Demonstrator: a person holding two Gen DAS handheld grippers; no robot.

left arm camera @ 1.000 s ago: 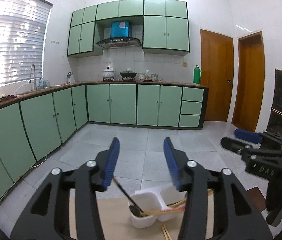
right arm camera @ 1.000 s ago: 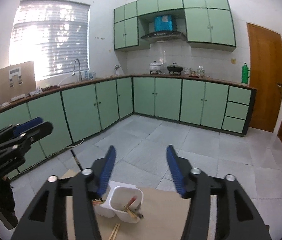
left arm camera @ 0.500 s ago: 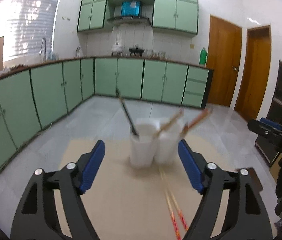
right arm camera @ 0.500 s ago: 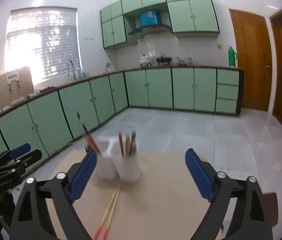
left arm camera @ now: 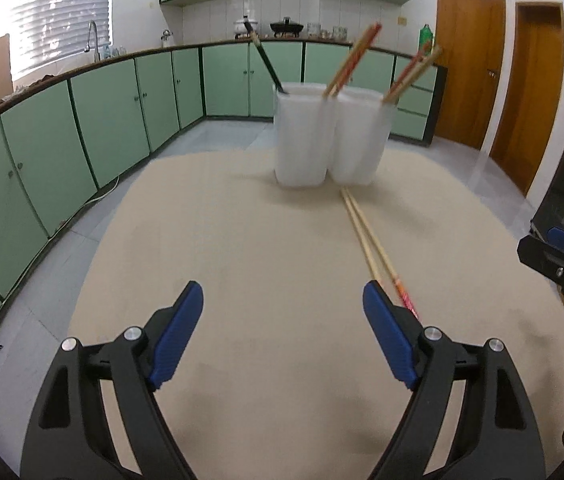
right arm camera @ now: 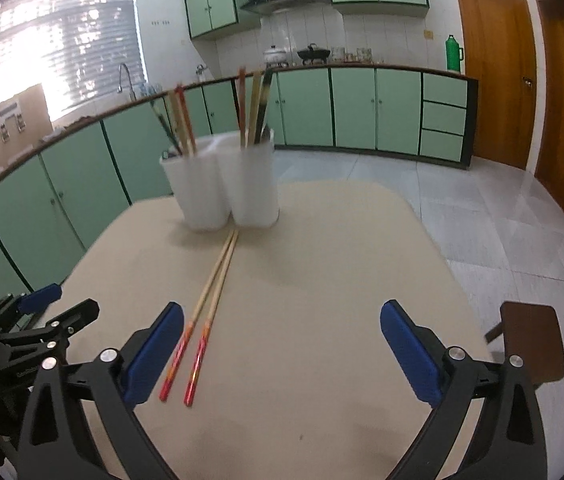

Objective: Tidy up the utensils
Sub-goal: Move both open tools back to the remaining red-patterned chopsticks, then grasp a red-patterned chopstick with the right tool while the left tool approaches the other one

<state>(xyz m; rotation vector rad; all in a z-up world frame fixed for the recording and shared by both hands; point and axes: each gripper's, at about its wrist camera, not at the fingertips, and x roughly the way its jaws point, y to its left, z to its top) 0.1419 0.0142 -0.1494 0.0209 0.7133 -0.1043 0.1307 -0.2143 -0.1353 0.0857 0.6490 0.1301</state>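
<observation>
A pair of pale wooden chopsticks with red patterned ends (right arm camera: pixel 212 308) lies flat on the beige tabletop (right arm camera: pixel 321 280), thin tips touching or nearly touching the base of the white two-compartment plastic holder (right arm camera: pixel 222 184). The holder stands upright at the table's far side with more chopsticks and a dark utensil leaning in both compartments. The left gripper (left arm camera: pixel 283 326) tilts downward over bare tabletop, jaws opening with nothing between them, chopsticks just beside its right finger. The right gripper (right arm camera: pixel 282 344) also tilts downward, jaws opening; the red ends appear to lie just inside its left finger, untouched.
</observation>
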